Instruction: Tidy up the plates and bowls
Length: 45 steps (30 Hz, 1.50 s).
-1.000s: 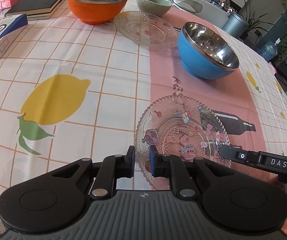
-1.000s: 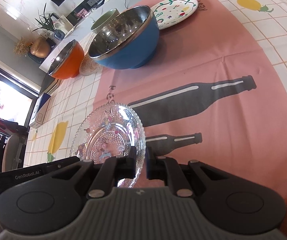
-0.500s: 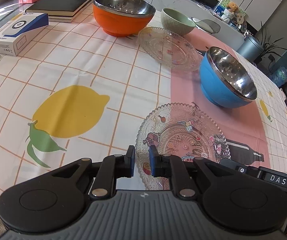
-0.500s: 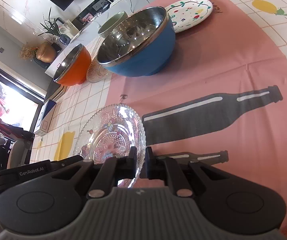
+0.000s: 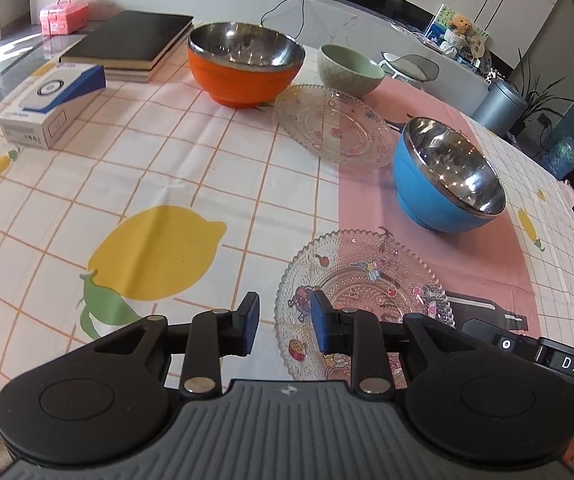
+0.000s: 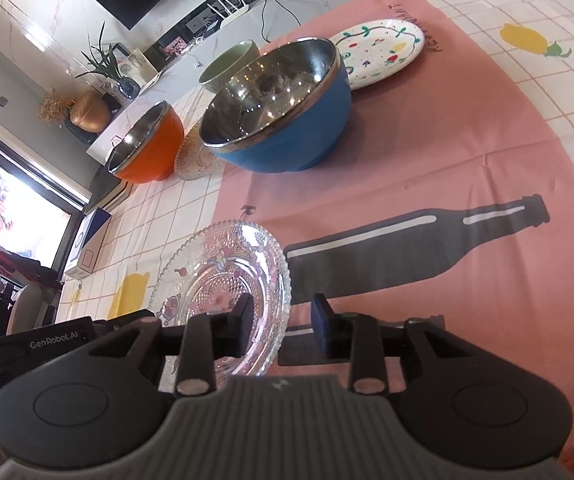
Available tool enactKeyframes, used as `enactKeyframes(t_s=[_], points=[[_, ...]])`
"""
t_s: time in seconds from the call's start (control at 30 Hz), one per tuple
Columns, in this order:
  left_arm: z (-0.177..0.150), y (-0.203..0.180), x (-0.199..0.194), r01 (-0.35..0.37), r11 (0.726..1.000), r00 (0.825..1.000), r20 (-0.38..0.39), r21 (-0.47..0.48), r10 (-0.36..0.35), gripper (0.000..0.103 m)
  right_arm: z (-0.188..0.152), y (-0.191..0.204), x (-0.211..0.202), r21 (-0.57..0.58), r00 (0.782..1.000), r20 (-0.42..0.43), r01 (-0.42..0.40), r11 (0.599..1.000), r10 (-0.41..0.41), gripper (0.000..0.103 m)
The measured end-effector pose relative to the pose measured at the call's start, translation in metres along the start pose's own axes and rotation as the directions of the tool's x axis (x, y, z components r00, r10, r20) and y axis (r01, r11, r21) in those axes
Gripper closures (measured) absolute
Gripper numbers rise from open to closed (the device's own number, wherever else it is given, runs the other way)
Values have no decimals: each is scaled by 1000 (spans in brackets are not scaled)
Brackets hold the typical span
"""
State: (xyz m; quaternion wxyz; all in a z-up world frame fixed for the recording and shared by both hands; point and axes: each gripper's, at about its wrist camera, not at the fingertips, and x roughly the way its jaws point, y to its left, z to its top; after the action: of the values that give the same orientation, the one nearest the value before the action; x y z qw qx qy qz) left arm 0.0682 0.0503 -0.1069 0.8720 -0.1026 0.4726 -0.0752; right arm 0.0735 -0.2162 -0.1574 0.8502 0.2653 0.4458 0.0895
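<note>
Left tongs (image 5: 283, 324) and right tongs (image 6: 281, 326) both apart, astride the near glass plate's (image 5: 367, 280) rim.

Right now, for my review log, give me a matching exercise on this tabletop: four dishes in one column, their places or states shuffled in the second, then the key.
Column 1
1. orange bowl
2. blue bowl
3. near glass plate
4. white painted plate

Column 2
A. on the pink cloth panel, behind the blue bowl in the right wrist view
B. right in front of both open grippers
C. beside the stacked books
D. on the pink panel, beyond the near glass plate

Pairs: 1-C, 2-D, 3-B, 4-A
</note>
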Motion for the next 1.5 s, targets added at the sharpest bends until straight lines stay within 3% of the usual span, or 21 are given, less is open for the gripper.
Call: enactKeyframes(t_s=[0.1, 0.3, 0.5, 0.73, 1.03, 1.27, 1.5], points=[[14, -3, -13, 44, 999, 999, 4, 3, -44, 71, 6, 9, -14, -63, 999, 39, 13, 998, -11, 71], [62, -2, -23, 121, 992, 992, 31, 21, -122, 70, 43, 27, -26, -120, 996, 56, -61, 991, 68, 71], [103, -4, -6, 77, 993, 995, 51, 84, -82, 70, 101, 50, -14, -204, 994, 17, -102, 974, 108, 71], [130, 5, 34, 56, 996, 997, 48, 68, -59, 70, 159, 71, 29, -327, 1000, 1, -19, 945, 20, 71], [143, 23, 85, 76, 995, 997, -13, -70, -77, 70, 207, 76, 103, -410, 995, -63, 45, 911, -78, 71], [146, 27, 109, 84, 987, 995, -41, -136, -91, 70, 233, 70, 151, -386, 977, -157, 72, 919, -143, 71], [147, 32, 124, 88, 979, 993, -61, -184, -101, 70, 244, 53, 185, -312, 945, -284, 70, 948, -163, 71]])
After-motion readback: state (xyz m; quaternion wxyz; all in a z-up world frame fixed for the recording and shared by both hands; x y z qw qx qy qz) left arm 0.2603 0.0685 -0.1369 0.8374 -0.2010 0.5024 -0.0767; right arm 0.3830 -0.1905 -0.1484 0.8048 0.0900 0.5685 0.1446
